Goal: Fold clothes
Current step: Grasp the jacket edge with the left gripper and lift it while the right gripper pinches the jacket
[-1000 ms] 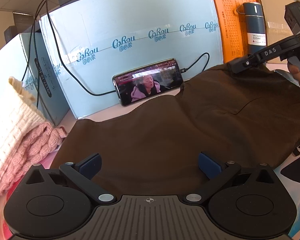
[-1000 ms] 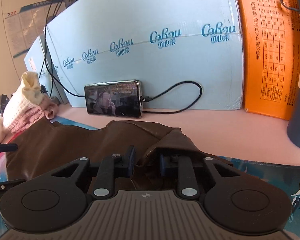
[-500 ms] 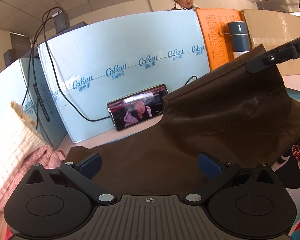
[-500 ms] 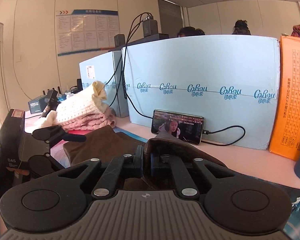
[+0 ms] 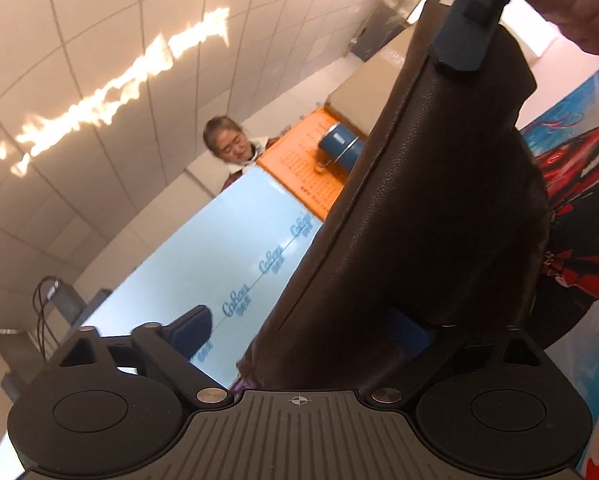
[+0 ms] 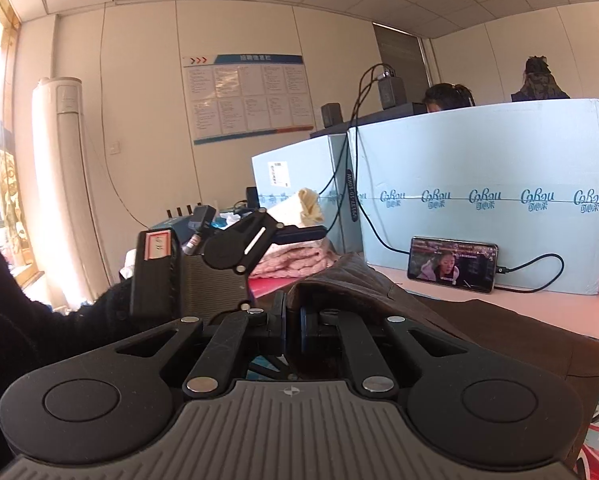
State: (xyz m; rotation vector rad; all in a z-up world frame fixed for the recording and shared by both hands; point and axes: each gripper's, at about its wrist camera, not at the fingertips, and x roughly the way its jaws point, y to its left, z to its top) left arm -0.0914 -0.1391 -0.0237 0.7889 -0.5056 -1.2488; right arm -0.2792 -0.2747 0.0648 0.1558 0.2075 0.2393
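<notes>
A dark brown garment hangs lifted off the table. My right gripper is shut on its upper edge; it also shows at the top of the left wrist view, clamped on the cloth. My left gripper is tilted up toward the ceiling with its jaws wide apart. The cloth lies between them and covers the right finger; the left finger is bare. The left gripper also shows in the right wrist view, beside the raised cloth.
A pale blue board stands behind the table with a phone leaning on it. An orange board and a blue flask stand further right. Pink and cream knitwear is piled at the left.
Both grippers rose. My right gripper lifted the brown garment off the table. My left gripper tilted upward and moved in until the cloth's edge sits between its open jaws.
</notes>
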